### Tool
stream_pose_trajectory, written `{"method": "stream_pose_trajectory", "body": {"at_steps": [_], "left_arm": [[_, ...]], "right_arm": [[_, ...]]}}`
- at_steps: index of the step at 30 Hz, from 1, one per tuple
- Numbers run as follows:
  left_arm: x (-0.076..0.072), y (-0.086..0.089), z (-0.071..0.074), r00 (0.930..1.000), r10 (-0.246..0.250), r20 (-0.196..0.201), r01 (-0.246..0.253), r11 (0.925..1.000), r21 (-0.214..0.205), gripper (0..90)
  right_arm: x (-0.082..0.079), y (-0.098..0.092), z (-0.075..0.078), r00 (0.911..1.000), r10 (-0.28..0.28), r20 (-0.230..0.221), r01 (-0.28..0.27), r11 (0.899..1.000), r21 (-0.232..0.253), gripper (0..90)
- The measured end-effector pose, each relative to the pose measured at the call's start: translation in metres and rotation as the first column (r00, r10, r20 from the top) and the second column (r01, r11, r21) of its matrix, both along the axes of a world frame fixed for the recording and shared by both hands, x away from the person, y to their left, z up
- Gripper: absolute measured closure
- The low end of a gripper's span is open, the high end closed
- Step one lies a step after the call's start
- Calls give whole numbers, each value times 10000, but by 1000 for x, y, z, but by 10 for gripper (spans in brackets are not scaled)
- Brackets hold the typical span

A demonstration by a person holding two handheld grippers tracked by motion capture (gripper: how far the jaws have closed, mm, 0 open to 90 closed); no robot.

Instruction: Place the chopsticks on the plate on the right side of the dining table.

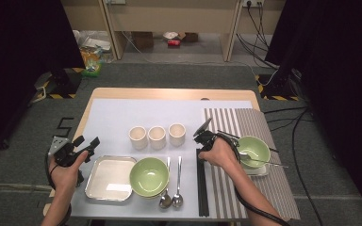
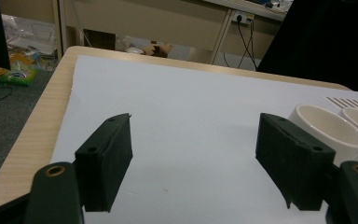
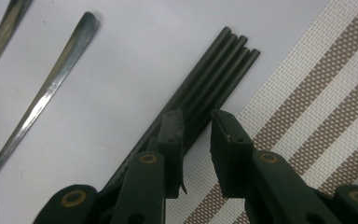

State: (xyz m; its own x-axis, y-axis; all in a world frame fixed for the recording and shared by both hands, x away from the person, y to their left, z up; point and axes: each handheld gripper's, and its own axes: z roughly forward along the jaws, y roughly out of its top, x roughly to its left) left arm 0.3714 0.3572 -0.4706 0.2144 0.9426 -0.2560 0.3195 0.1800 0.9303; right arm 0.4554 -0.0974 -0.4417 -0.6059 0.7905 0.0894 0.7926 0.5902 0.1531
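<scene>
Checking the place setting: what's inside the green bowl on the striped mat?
In the high view, the green bowl on the striped mat holds a pale spoon-like utensil near its middle. Its near-left rim is covered by the right hand, so anything there stays hidden.

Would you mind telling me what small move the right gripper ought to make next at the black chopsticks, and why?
Probably close the right gripper a little further. Its jaws straddle some of the black chopsticks near their far end on the white mat, with a narrow gap visible between the pads, so whether they grip yet is unclear. Closing should secure a pair before any lift.
</scene>
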Motion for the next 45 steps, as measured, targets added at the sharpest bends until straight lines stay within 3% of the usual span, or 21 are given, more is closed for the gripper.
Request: {"method": "stream_pose_trajectory", "body": {"at_steps": [9, 12, 19, 26, 30, 36, 45], "left_arm": [[0, 0, 0, 10000, -1, -4, 1, 10000, 0, 261], [-1, 0, 0, 10000, 12, 4, -12, 10000, -12, 261], [0, 0, 0, 10000, 6, 1, -6, 10000, -9, 261], [0, 0, 0, 10000, -5, -9, 5, 10000, 6, 261], [0, 0, 0, 10000, 5, 0, -5, 10000, 6, 261], [0, 0, 0, 10000, -20, -13, 20, 10000, 12, 261], [0, 0, 0, 10000, -32, -12, 32, 10000, 18, 261]], "right_arm": [[-1, 0, 0, 10000, 25, 8, -25, 9992, -409, 768], [-1, 0, 1, 10000, -85, -5, 85, 9971, -757, 764], [0, -2, -2, 9992, -371, -157, 357, 9959, -828, 731], [1, -5, -2, 9986, -520, -129, 506, 9943, -934, 804], [1, -7, -1, 9930, -1131, -336, 1101, 9905, -820, 830], [3, -13, -2, 9855, -1627, -474, 1583, 9837, -854, 863], [12, -20, -1, 9710, -2373, -306, 2348, 9697, -679, 864]]}}
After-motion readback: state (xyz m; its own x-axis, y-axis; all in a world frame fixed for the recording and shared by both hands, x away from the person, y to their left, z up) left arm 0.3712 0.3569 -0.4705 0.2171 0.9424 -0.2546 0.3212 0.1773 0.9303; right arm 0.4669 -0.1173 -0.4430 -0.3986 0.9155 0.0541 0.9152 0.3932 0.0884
